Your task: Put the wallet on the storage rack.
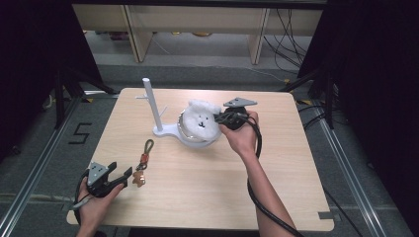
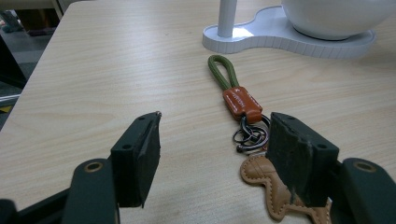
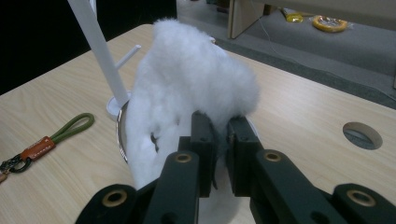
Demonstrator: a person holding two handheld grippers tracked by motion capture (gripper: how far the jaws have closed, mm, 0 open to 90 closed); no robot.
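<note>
Right gripper [image 3: 219, 135] clamped on edge of fluffy white plush with small face [image 1: 200, 120], held over white bowl on white stand base with upright post [image 1: 154, 109], mid-table toward far edge. Face seen from high view; right gripper view shows fur pinched between nearly closed jaws.

Left gripper [image 2: 212, 154] held wide, empty, near front-left corner of light wooden table [image 1: 207, 197]. Green-loop keychain with orange leather tab and tan leather charm [image 2: 238, 100] lies just beside it; left gripper view shows metal rings, right jaw over charm.

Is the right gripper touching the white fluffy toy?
Touching. In the right gripper view, the right gripper pinches the white fluffy toy between its two black jaws.
</note>
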